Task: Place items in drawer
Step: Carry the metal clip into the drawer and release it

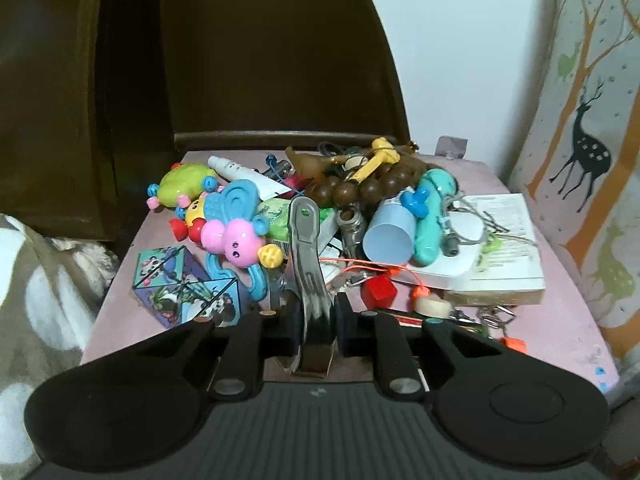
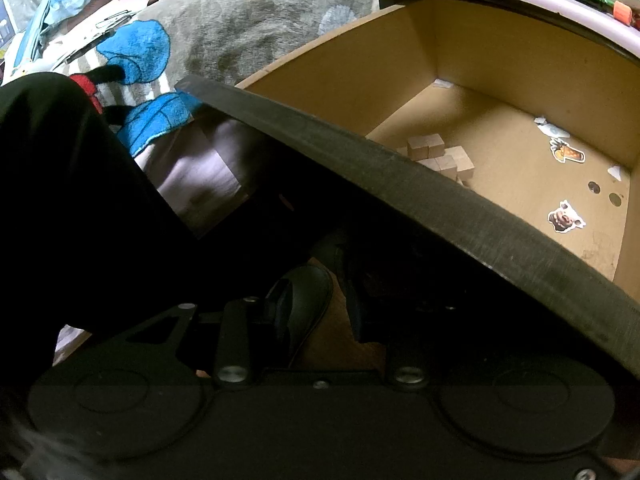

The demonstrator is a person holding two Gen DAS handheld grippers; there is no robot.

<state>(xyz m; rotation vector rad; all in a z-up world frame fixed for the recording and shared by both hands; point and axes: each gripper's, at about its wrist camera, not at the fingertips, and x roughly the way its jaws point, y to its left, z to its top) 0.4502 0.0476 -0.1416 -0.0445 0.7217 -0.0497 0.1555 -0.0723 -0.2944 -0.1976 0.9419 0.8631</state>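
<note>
The left claw point(image 1: 319, 317) is clamped on a grey folding fork-and-spoon tool point(image 1: 305, 236), gripping its tined end with the handle pointing away over the pile. The tool looks barely lifted, if at all; it has not yet gone anywhere near the drawer. The right claw point(image 2: 320, 312) is closed on the dark handle point(image 2: 308, 300) of the drawer front point(image 2: 400, 184) and holds the drawer point(image 2: 500, 80) open, though the grip sits in deep shadow and the contact is only probably firm.

Status: early. Inside the drawer lies one cluster of plain wooden cubes point(image 2: 440, 156), roughly six visible, plus two stickers and a few paper scraps on the floor panel.

Remaining on the pink bench point(image 1: 560, 280), counted:
- one panda-printed cube point(image 1: 184, 288)
- one blue-and-pink rattle point(image 1: 236, 232)
- one green rattle point(image 1: 182, 184)
- one pale blue cup point(image 1: 390, 232)
- one teal toy point(image 1: 434, 212)
- one string of brown wooden beads point(image 1: 360, 188)
- one red block point(image 1: 380, 292)
- one white tube point(image 1: 244, 172)
- one roll of tape point(image 1: 432, 306)
- one booklet point(image 1: 508, 240)

Further small items are tangled behind and cannot be counted.
</note>
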